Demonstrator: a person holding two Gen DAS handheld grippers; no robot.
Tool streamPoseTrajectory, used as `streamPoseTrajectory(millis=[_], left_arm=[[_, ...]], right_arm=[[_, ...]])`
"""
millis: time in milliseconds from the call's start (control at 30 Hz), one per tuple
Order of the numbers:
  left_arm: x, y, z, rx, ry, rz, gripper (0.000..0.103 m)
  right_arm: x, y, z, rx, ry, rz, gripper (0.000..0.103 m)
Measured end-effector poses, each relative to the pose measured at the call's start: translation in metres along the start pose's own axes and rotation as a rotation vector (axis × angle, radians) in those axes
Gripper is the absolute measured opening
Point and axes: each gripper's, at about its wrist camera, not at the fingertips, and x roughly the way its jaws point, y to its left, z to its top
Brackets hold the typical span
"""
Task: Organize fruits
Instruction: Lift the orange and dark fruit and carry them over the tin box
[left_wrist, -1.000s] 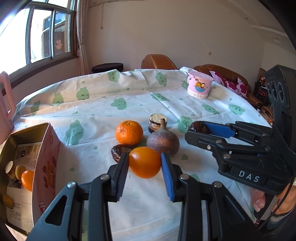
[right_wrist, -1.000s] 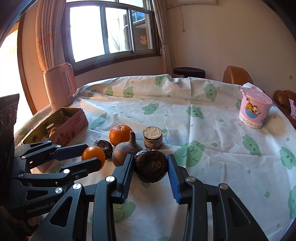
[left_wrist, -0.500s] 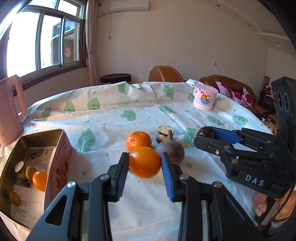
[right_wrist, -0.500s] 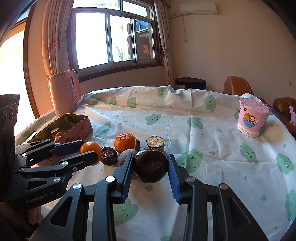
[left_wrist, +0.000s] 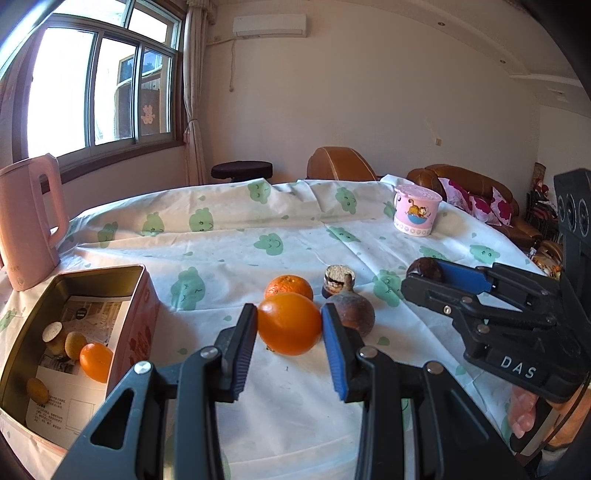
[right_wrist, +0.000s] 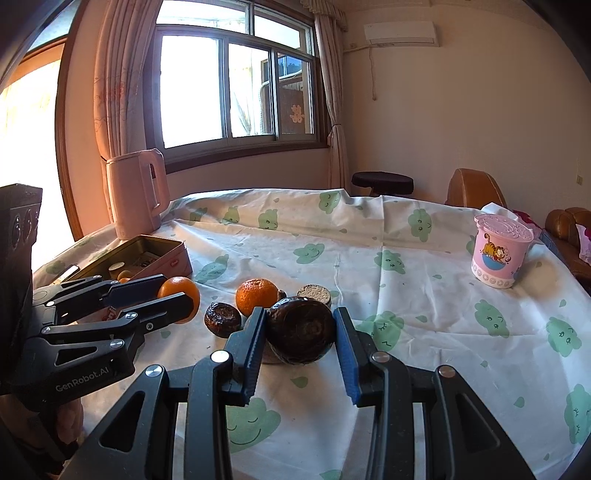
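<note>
While the left wrist view looks down the left gripper (left_wrist: 289, 334), its two blue-padded jaws stand closed most of the way against the sides of a smooth orange (left_wrist: 289, 323), which they carry clear of the tablecloth (left_wrist: 229, 254). I judge this fruit light, firm and a little slick on its waxy skin; the widest girth, where the pads sit now, is the place to hold it, with only modest pressure so the peel is not bruised. Beyond it on the cloth near the middle of the table lie a dimpled mandarin (left_wrist: 289, 287), a brown stemmed fruit (left_wrist: 351, 312) and a short cut piece with a pale top (left_wrist: 338, 280). An open tin box (left_wrist: 142, 295) rests at the table's left edge, holding another small orange and a few pale pieces, and looks like the likely destination. A pink kettle (left_wrist: 27, 221) stands behind it, a pink lidded cup (left_wrist: 416, 214) toward the far right.

From the right wrist view, the right gripper (right_wrist: 300, 338) is likewise narrowed onto a dark brown round fruit (right_wrist: 301, 330), pads on either flank. Its rind looks hard and rough, so it should grip well and tolerate pressure. A smaller dark fruit (right_wrist: 222, 319) sits on the cloth just left of it.
</note>
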Motion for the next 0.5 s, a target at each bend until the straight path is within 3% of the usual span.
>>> streamPoseTrajectory(millis=[500], left_arm=[[-0.0094,0.0051,-0.0013,-0.027,-0.049,0.021,0.037]], right_arm=[[-0.0104,0.0023,0.0002,-0.014,-0.057,-0.01,0.038]])
